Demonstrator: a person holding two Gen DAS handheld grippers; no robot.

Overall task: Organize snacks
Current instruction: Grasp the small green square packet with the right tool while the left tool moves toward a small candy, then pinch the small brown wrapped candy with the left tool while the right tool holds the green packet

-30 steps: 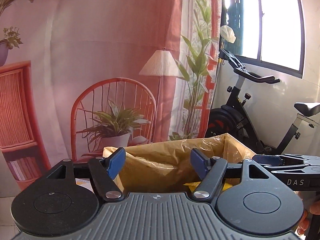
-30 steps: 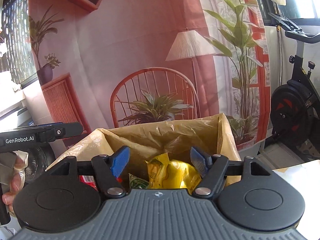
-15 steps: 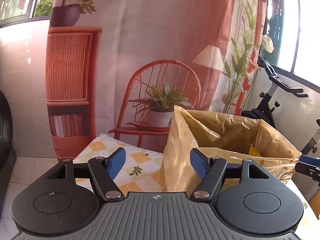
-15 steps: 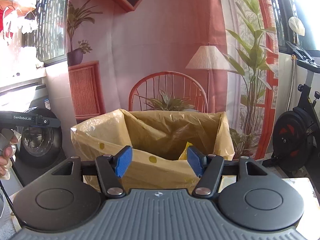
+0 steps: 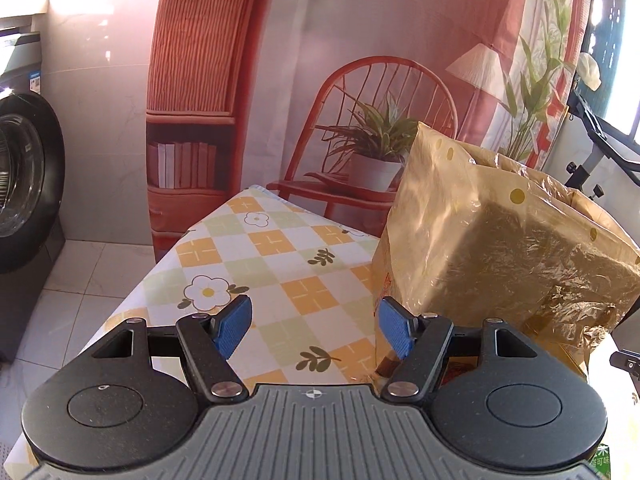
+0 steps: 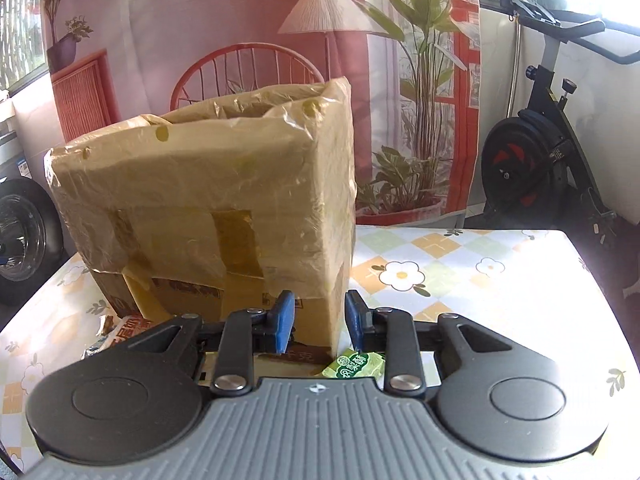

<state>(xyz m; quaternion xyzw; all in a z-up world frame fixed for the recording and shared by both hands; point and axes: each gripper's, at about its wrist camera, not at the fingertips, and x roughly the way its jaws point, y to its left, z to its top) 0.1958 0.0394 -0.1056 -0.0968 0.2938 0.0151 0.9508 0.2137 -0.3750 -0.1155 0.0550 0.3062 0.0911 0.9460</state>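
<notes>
Snacks, like the green packet (image 6: pixel 354 365) at lower centre, await boxing; right gripper (image 6: pixel 316 322) is closing, nothing between; left gripper (image 5: pixel 312 330) spread, empty.

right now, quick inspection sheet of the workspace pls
surface: table under a checked flower cloth
job's things: cardboard box lined with a yellow bag; green snack packet at its near corner
clutter: another wrapper by the box's left corner
grippers: left gripper open over the cloth, nothing between its fingers; right gripper closing, nothing gripped, above the green packet
cables: nothing seen
surroundings: printed backdrop, exercise bike, washing machine
</notes>
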